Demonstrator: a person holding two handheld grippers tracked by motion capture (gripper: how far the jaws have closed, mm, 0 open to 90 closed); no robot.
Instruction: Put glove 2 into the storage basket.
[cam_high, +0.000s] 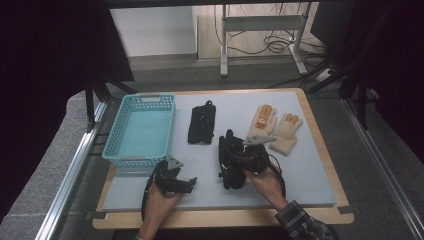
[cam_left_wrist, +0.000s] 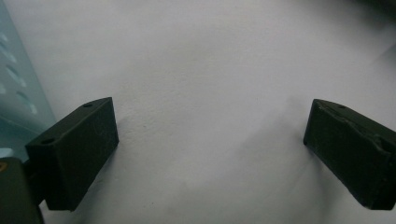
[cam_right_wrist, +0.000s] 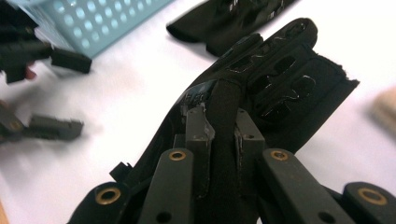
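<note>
Matte grey mat (cam_high: 300, 165): right gripper (cam_right_wrist: 223, 128) pinches ribbed black glove (cam_right_wrist: 275, 70); left gripper (cam_left_wrist: 210, 144) gapes wide beside perforated basket (cam_high: 120, 150)

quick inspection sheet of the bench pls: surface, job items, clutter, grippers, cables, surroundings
Surface: pale grey mat on a wooden board, no spills seen.
Job's things: turquoise basket, empty; far black glove lying flat; near black glove pinched; two cream gloves side by side.
Clutter: nothing seen.
Grippers: left gripper open over bare mat; right gripper shut on a fold of the near black glove.
Cables: loose loops on the floor behind.
Surroundings: white table frame, dark curtains at the sides.
</note>
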